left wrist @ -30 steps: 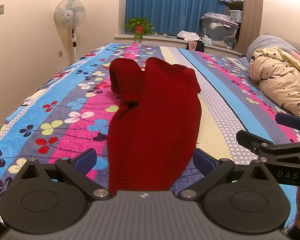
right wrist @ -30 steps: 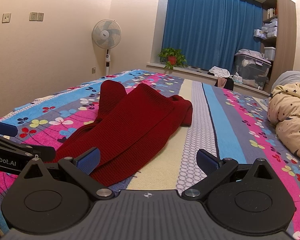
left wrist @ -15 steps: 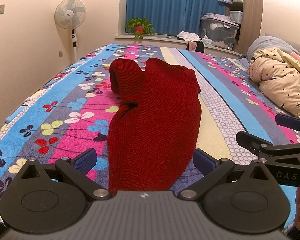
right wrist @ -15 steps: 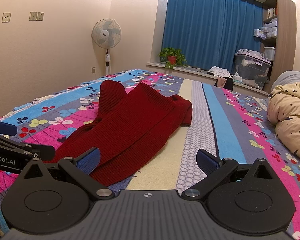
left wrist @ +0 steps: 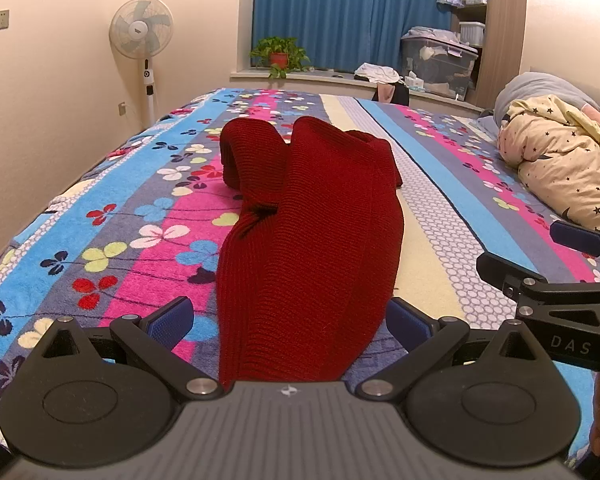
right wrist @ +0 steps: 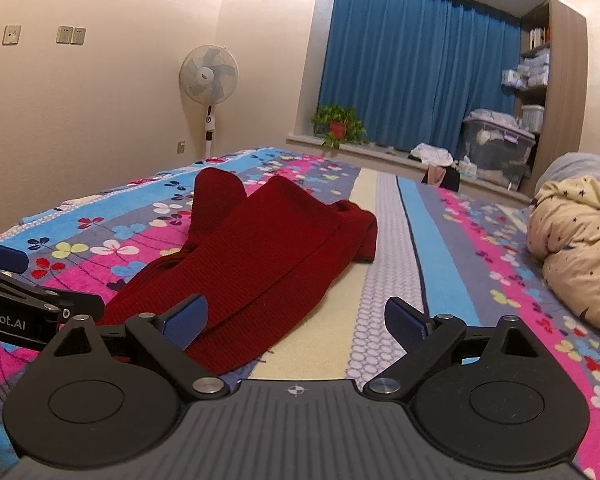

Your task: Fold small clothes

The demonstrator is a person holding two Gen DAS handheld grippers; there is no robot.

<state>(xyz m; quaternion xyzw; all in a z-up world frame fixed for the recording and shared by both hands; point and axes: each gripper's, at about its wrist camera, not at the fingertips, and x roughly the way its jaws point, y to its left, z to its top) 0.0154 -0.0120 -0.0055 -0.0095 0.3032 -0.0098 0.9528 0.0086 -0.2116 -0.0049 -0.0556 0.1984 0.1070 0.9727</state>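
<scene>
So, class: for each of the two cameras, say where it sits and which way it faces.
Left wrist: on the left gripper, low over the bed, facing along the red sweater; the right gripper shows at its right edge.
Right wrist: on the right gripper, facing the sweater's right edge; the left gripper shows at left.
Both share the sweater, fan, curtain.

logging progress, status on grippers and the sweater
Left hand-held gripper open, straddling the near hem. Right hand-held gripper open, holding nothing. Dark red ribbed knit sweater lies lengthwise on the floral striped bedspread. Nothing in the way.
</scene>
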